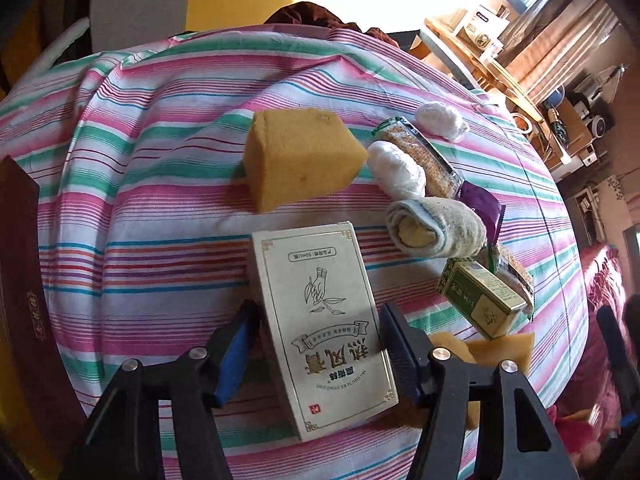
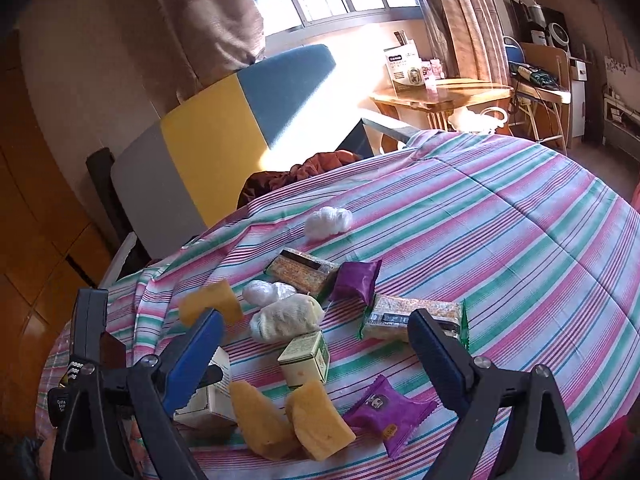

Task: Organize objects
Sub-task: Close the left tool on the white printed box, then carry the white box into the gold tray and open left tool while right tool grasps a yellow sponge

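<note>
Clasping cream box (image 1: pixel 320 316), left gripper (image 1: pixel 316 344) (half-open)

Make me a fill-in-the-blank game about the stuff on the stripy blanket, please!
1. The left gripper has its two fingers on either side of the flat white cardboard ____.
2. The big orange-yellow foam sponge block lies on a blanket patterned with ____.
3. The shiny purple snack packet lies between the fingers of the right gripper, whose jaws are ____.
4. The small green and gold box lies next to a rolled-up grey ____.

Missing words: box; stripes; open; cloth
</note>
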Demonstrator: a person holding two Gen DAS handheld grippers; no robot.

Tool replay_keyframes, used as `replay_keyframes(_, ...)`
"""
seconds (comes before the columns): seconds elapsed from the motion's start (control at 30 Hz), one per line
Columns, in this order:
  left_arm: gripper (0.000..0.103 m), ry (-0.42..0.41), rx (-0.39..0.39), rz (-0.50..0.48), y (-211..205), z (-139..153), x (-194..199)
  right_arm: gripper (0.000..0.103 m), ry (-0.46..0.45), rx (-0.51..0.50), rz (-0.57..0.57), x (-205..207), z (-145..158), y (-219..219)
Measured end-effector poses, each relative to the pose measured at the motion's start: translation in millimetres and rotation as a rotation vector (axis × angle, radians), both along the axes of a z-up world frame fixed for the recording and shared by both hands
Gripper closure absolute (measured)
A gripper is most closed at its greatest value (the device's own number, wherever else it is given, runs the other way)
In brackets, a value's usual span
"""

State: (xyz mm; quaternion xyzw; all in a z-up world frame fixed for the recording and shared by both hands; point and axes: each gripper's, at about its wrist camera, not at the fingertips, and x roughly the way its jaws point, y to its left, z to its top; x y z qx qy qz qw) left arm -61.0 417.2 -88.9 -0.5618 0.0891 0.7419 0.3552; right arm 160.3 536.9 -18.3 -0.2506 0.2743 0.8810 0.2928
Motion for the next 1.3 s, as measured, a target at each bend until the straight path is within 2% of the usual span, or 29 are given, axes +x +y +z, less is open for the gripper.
replay_keyframes(0.03,0.046,0.017,0.008,-0.015,-5,2,3,0.020,0.011,0.009,0.025,-2,2,-4)
replay_keyframes(0.1,0.049,0.044,0.030,-0.021,-18,7,7,0.038,0.023,0.034,0.099,-9,6,-15)
replay_keyframes(0.13,0.050,0.052,0.040,-0.023,-23,9,8,0.042,0.014,0.052,0.139,-14,7,-22)
replay_keyframes(0.2,0.050,0.082,0.048,-0.034,-33,13,12,0.052,-0.030,0.083,0.211,-28,4,-36)
replay_keyframes(0.27,0.050,0.111,0.055,-0.040,-43,18,16,0.057,-0.095,0.106,0.268,-41,-4,-48)
replay_keyframes(0.4,0.050,0.134,0.097,-0.033,-66,33,21,0.057,-0.210,0.120,0.370,-59,-24,-66)
replay_keyframes(0.63,0.050,0.204,0.156,-0.039,-103,60,35,0.057,-0.416,0.145,0.418,-75,-61,-78)
replay_keyframes(0.67,0.050,0.213,0.162,-0.036,-109,63,37,0.059,-0.435,0.152,0.421,-76,-64,-80)
replay_keyframes(0.7,0.050,0.215,0.170,-0.032,-115,67,37,0.068,-0.452,0.162,0.425,-77,-66,-81)
replay_keyframes(0.8,0.050,0.228,0.189,-0.011,-143,76,35,0.076,-0.487,0.201,0.424,-78,-70,-85)
replay_keyframes(0.93,0.050,0.242,0.182,0.078,-201,84,15,0.078,-0.482,0.209,0.408,-77,-67,-84)
replay_keyframes(1.07,0.050,0.278,0.128,0.231,-268,84,-26,0.078,-0.432,0.210,0.411,-75,-59,-88)
replay_keyframes(1.2,0.050,0.274,0.054,0.380,-322,66,-75,0.078,-0.426,0.218,0.440,-79,-60,-95)
replay_keyframes(1.3,0.050,0.233,0.013,0.471,-349,47,-107,0.078,-0.440,0.223,0.453,-81,-63,-98)
